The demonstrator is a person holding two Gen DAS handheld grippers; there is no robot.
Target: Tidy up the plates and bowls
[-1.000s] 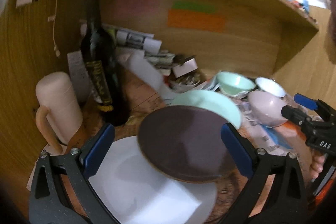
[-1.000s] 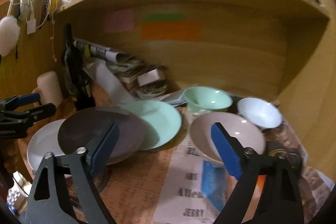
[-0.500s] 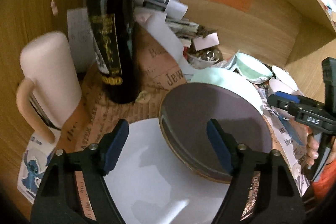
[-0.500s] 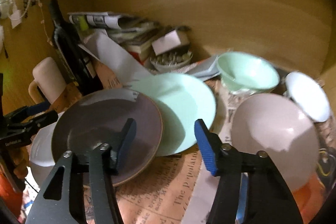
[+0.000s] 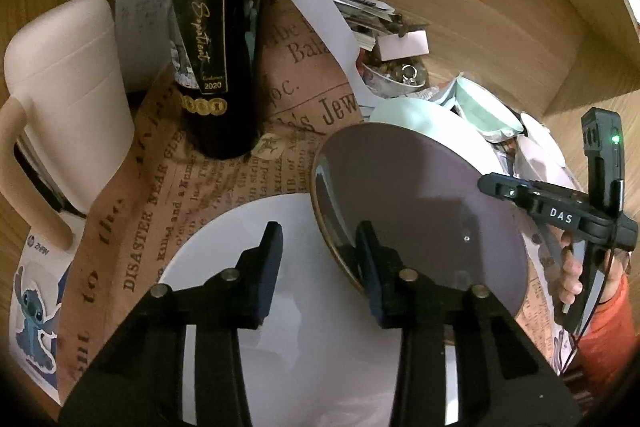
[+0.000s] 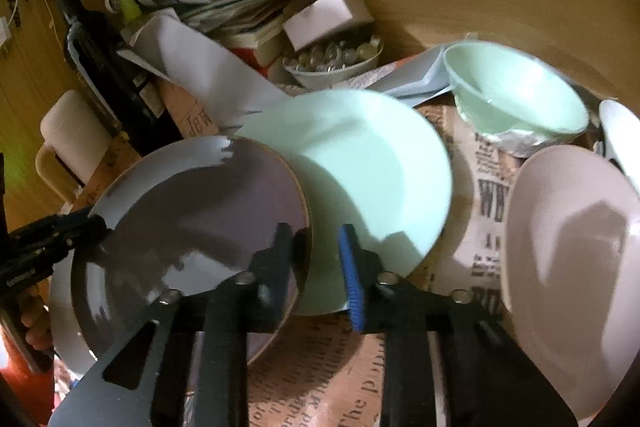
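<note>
Three plates overlap in row: left plate (image 5: pixel 312 359) lowest, middle plate (image 6: pixel 200 211) over both neighbours, right plate (image 6: pixel 372 163). Bottle (image 5: pixel 216 27) behind; bowls (image 6: pixel 516 95) far right.

Dim, warm indoor light; heavy fisheye bend w/ black vignette at corners; glare patches on glossy round dark purple plate (image 6: pixel 192 223); right view motion-blurred, left sharper; soft shadows under grippers.
</note>
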